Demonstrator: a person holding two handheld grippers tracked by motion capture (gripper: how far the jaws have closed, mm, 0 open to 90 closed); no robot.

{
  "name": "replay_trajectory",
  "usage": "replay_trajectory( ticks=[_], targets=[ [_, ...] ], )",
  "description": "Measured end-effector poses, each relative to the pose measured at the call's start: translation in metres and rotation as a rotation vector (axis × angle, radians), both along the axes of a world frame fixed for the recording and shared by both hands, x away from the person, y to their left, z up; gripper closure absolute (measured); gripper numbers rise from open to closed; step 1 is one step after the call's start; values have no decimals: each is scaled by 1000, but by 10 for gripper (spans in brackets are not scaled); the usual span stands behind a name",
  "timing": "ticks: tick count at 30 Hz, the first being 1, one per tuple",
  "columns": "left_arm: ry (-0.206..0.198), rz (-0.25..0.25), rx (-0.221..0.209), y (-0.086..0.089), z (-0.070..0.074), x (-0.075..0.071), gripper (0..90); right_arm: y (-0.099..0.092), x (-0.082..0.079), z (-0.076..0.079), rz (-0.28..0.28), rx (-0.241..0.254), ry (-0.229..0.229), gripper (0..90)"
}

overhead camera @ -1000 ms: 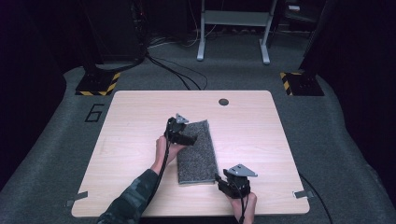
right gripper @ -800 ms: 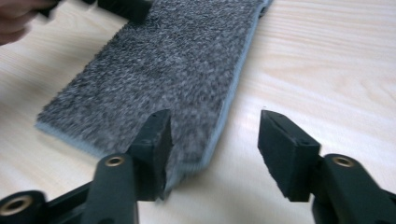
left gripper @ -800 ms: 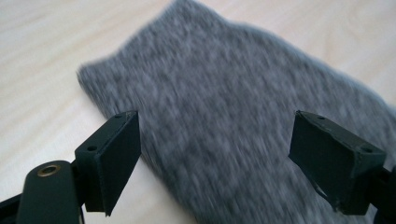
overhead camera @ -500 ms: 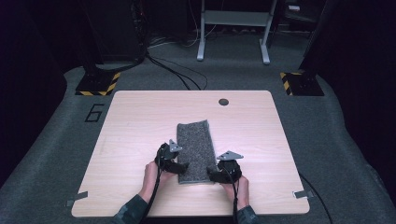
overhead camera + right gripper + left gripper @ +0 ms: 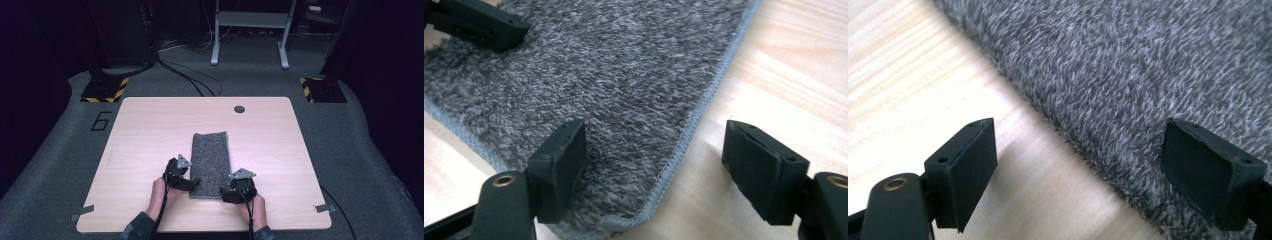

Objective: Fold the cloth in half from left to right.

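A folded grey towel (image 5: 210,162) lies lengthwise on the wooden table (image 5: 150,130), its short hemmed end near the front edge. My left gripper (image 5: 192,181) is at the towel's near-left corner. In the left gripper view it (image 5: 1078,170) is open, one jaw over bare wood and the other over the towel (image 5: 1128,65), straddling its side edge. My right gripper (image 5: 226,192) is at the near-right corner. Its jaws (image 5: 654,170) have just been opening and stand apart astride the light hem of the towel (image 5: 624,65), pressing on nothing.
A round cable hole (image 5: 239,108) sits near the table's far edge. Bare wood lies to both sides of the towel. Beyond the table are floor cables (image 5: 185,75), two hazard-striped blocks (image 5: 105,89) and a metal stand (image 5: 250,30).
My left hand came down from the towel's far-left part to its near-left corner. My right hand shifted slightly toward the near-right corner, and its jaws now stand wider.
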State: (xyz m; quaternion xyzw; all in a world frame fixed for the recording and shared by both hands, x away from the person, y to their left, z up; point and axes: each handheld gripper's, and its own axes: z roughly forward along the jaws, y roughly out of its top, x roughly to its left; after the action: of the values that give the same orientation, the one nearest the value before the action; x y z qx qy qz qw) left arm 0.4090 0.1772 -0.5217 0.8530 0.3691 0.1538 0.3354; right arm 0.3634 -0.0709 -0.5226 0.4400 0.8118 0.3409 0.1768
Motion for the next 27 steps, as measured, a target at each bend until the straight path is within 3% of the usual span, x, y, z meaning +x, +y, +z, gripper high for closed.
replay_trajectory(
  ticks=[2,11,14,16,17,20,25,27],
  targets=[
    [-4,7,-17,0,-1,-4,149,0,-4,0,5,1,4,242],
    [-10,-1,-22,3,-2,-22,151,-2,-17,-1,62,3,-6,226],
    [0,8,-49,4,3,-19,148,-7,-11,3,83,40,41,213],
    [-17,11,-46,8,12,-12,148,-12,-5,9,84,46,32,211],
    [-34,26,-66,10,15,-8,148,-13,-1,14,75,47,30,211],
    [-55,56,-64,15,27,14,149,-18,17,26,67,50,5,215],
    [-31,104,-79,15,35,57,158,-20,64,36,59,28,-3,233],
    [-19,121,-74,14,33,73,158,-20,83,36,40,43,19,228]
  ],
)
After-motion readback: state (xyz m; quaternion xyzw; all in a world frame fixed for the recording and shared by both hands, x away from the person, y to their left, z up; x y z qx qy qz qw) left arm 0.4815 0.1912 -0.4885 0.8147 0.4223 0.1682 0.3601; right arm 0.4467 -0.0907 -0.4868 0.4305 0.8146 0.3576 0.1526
